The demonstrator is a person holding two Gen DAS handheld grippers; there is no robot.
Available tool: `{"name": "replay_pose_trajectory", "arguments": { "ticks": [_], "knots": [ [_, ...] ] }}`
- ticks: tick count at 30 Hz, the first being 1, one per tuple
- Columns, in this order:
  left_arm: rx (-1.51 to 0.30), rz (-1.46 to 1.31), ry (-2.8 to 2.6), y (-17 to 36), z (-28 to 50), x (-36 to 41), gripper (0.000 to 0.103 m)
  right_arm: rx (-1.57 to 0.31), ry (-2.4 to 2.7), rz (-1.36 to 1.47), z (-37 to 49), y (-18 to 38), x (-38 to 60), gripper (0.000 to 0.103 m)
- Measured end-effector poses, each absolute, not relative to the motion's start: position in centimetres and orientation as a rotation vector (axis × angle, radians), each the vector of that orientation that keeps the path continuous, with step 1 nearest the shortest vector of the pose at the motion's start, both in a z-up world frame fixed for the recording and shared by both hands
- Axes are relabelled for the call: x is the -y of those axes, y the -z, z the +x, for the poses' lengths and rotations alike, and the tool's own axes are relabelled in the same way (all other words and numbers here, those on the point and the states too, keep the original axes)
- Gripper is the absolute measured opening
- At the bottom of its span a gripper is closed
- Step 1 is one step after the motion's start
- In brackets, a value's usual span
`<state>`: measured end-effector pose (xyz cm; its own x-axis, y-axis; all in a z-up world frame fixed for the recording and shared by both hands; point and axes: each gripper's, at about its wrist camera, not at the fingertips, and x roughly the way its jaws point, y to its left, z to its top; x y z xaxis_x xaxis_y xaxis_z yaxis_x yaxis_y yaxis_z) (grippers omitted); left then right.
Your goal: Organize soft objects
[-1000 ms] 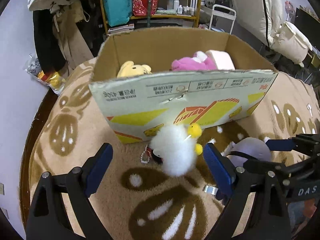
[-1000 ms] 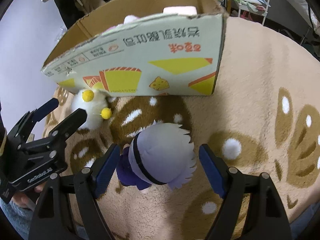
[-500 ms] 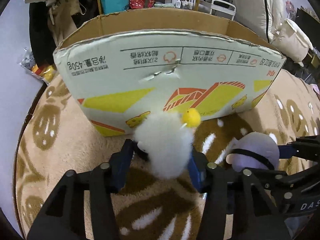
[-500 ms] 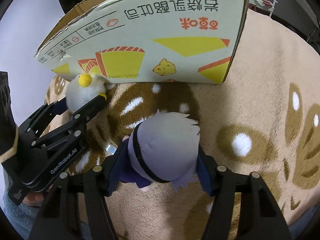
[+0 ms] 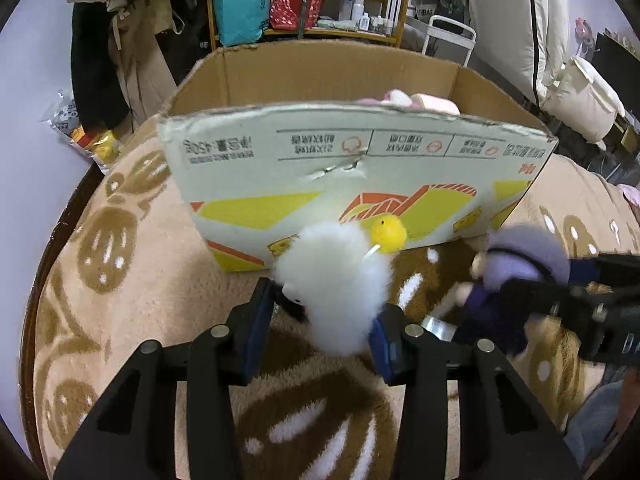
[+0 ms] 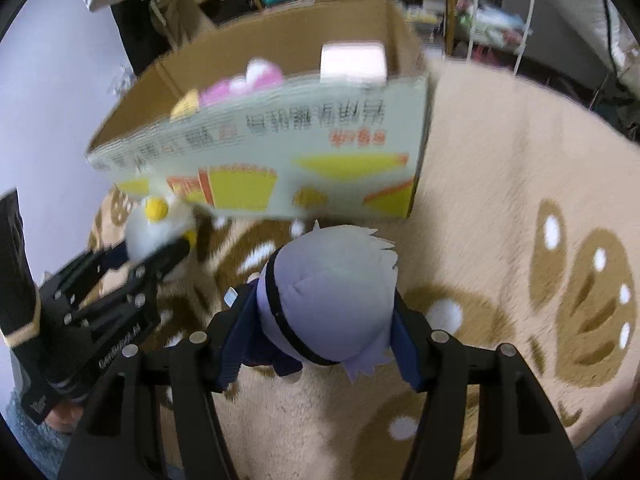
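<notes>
A white fluffy toy (image 5: 332, 280) with a yellow ball on it sits between the blue pads of my left gripper (image 5: 322, 314), which is shut on it just in front of the cardboard box (image 5: 280, 168). My right gripper (image 6: 320, 322) is shut on a plush doll (image 6: 332, 280) with lavender hair, a black band and a dark blue body. In the left wrist view the doll (image 5: 524, 260) hangs to the right in the right gripper (image 5: 560, 282). The right wrist view, which is blurred, shows the white toy (image 6: 160, 228) at the left in the left gripper (image 6: 154, 254).
The open box (image 6: 320, 132) holds a pink plush (image 6: 240, 82), a yellow plush (image 6: 186, 106) and a pale pink block (image 6: 354, 62). A beige rug (image 6: 500, 184) with brown patterns lies under everything. Behind the box are hanging coats (image 5: 100, 60), a shelf (image 5: 304, 0) and a white trolley (image 5: 448, 36).
Both pairs of jaws were wide apart around their toys and have closed onto them. The right gripper has since risen a little with the doll.
</notes>
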<state>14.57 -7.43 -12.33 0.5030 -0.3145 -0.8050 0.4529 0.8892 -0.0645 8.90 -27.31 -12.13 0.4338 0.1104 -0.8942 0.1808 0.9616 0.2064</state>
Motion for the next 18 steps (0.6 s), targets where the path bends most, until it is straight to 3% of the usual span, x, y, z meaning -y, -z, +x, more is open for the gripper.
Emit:
{"name": "replay_pose_trajectory", "arguments": {
  "ticks": [18],
  "knots": [
    [-0.683,0.13,0.497,2.4,9.9,6.5,0.043,-0.687,0.033,0.262,5.8,2.7,28.2,0.065]
  ]
}}
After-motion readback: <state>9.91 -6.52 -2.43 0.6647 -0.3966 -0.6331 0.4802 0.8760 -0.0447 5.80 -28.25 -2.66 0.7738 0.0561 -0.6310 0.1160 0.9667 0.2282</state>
